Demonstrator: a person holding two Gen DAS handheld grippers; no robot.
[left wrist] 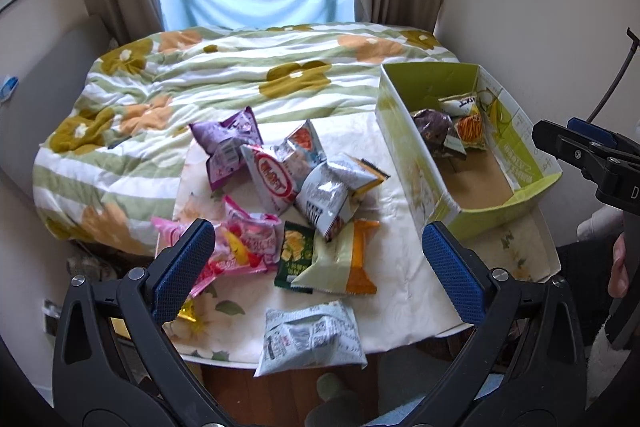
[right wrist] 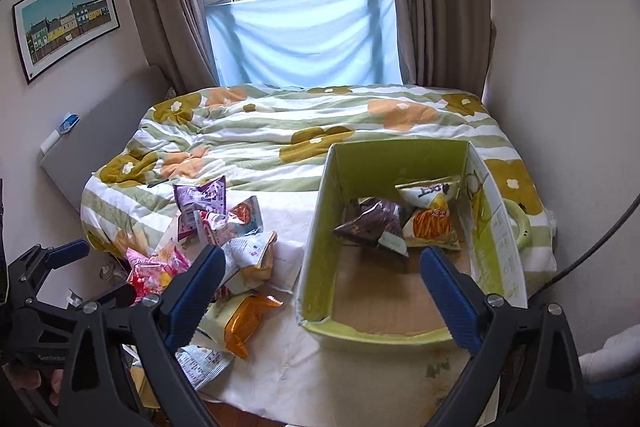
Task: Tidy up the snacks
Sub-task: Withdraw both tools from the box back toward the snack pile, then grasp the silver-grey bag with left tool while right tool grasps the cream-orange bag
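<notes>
Two hand-held grippers over a small table [left wrist: 400,323] beside a bed with a flowered quilt [left wrist: 224,75]; the landmark is the green cardboard box [left wrist: 404,147] at the table's right side. The left gripper [left wrist: 320,267] hovers above the near edge of the table, left of the box, its blue-padded fingers [left wrist: 182,267] spread wide with nothing between them, pointing forward and downward at the loose snack packets. The right gripper [right wrist: 322,291] is held over the near end of the box, its jaws likewise wide apart and empty, framing the box's open interior; part of a hand [left wrist: 618,267] shows at its handle in the left wrist view. Inside the box, at its far end, lie a dark purple-brown packet [right wrist: 372,227] and, touching it on the right, an orange-and-white packet [right wrist: 432,219]. Left of the box, on the table's pale cloth, lies the unsorted pile: a purple packet [left wrist: 226,143] farthest from the box, a red-and-white packet [left wrist: 272,179], a silver packet [left wrist: 332,195] nearest the box, pink packets [left wrist: 248,247] under the left gripper's left finger, a dark green packet [left wrist: 294,255], a pale packet with an orange end [left wrist: 344,263], and a white printed packet [left wrist: 310,335] at the table's near edge
</notes>
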